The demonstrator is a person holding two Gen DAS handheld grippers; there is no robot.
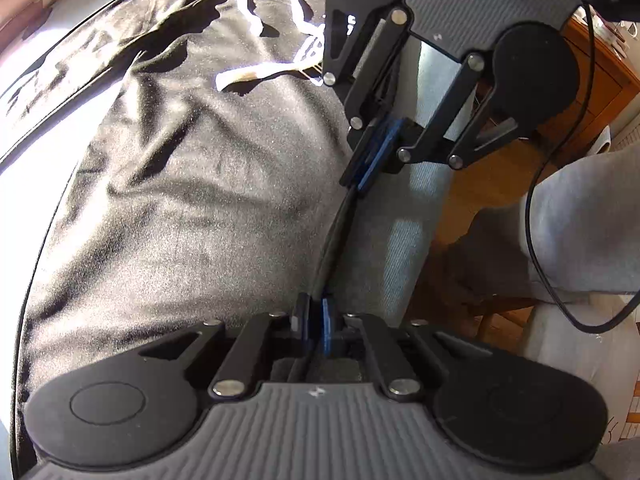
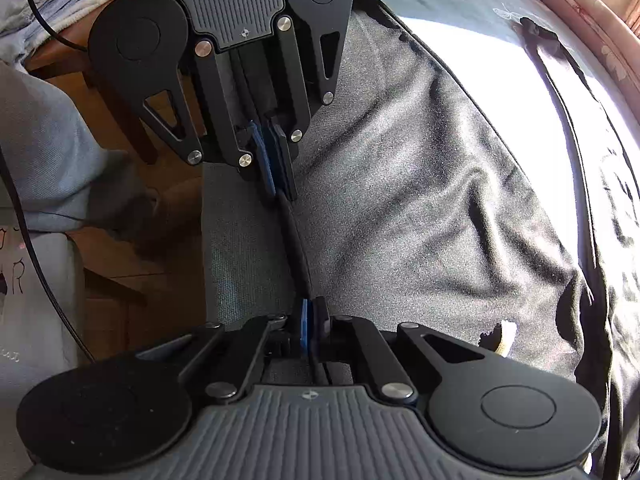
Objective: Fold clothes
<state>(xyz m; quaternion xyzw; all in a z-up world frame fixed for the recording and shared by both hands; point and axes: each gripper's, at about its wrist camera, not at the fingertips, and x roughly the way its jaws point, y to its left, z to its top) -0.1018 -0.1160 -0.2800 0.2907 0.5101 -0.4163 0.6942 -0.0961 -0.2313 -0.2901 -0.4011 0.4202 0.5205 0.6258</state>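
Grey woven surface (image 1: pixel 380 248) underfoot, wood floor (image 1: pixel 492 184) past its edge at 3 o'clock in the left wrist view.

Left gripper (image 1: pixel 316 324): jaws drawn narrow, blue pads (image 1: pixel 327 330) pinching the hem of the dark garment (image 1: pixel 192 208) at 6 o'clock of its own view. Same gripper appears in the right wrist view at 12 o'clock (image 2: pixel 276 160), pads clamped on the same edge.

Right gripper (image 2: pixel 310 324): also narrow, clamped on the hem at 6 o'clock of its own view; seen from the left camera at 1 o'clock (image 1: pixel 372 160). Hem runs taut as a dark ridge between the two grippers.

Garment body spreads away from the held edge (toward 9 o'clock in the left view, 3 o'clock in the right), wrinkled, strong sunlight across the far part. White drawcord (image 1: pixel 256 74) lies loose on the fabric near 11 o'clock, left view. White print near it, partly hidden by the right gripper, unreadable.

Black cable (image 1: pixel 540 240) loops at 3 o'clock. Grey-blue cloth (image 2: pixel 52 152) at 9 o'clock, right view, beside the surface. Pink patterned trim (image 2: pixel 580 12) at 1 o'clock
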